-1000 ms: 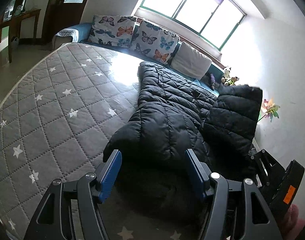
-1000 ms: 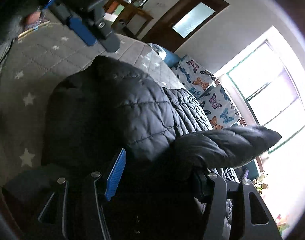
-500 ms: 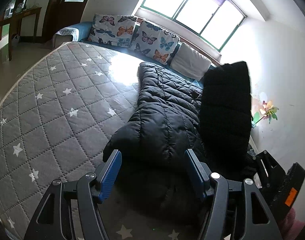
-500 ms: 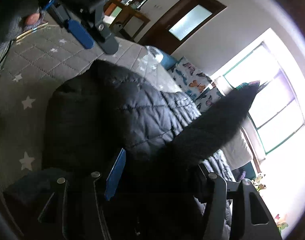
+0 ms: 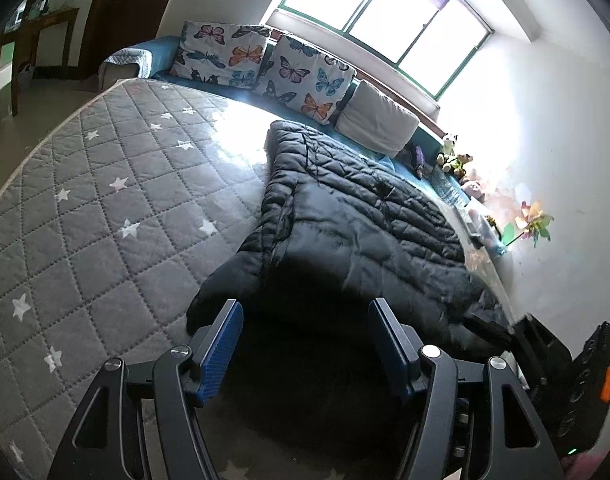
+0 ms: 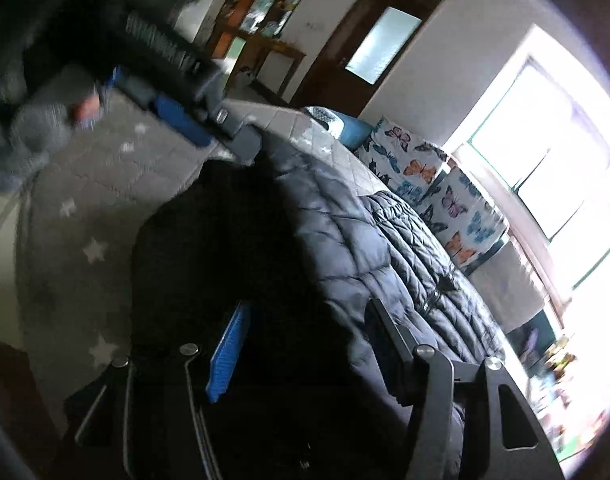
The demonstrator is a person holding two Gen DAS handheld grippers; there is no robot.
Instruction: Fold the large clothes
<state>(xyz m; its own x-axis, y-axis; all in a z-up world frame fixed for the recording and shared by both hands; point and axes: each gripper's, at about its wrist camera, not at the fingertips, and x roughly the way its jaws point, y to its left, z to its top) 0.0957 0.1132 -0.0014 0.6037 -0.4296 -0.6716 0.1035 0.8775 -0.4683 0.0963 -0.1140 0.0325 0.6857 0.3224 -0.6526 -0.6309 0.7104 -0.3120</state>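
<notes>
Black puffer jacket (image 5: 357, 232) lies flat on the grey star-quilted mattress (image 5: 105, 208), along the side near the wall, its far end toward the butterfly pillows (image 5: 265, 64) under the window (image 5: 385, 12). One side looks folded over the body, with a long edge running down the jacket.

Left gripper (image 5: 305, 344): fingers spread, blue pads (image 5: 221, 348) clear of the fabric, hanging over the jacket's near dark end. Nothing pinched.

Right gripper (image 6: 305, 344): fingers spread over the near end of the jacket; the view is dark and blurred, and no fabric is visibly clamped between the pads.

The left gripper also shows top-left in the right wrist view, above the mattress edge.
</notes>
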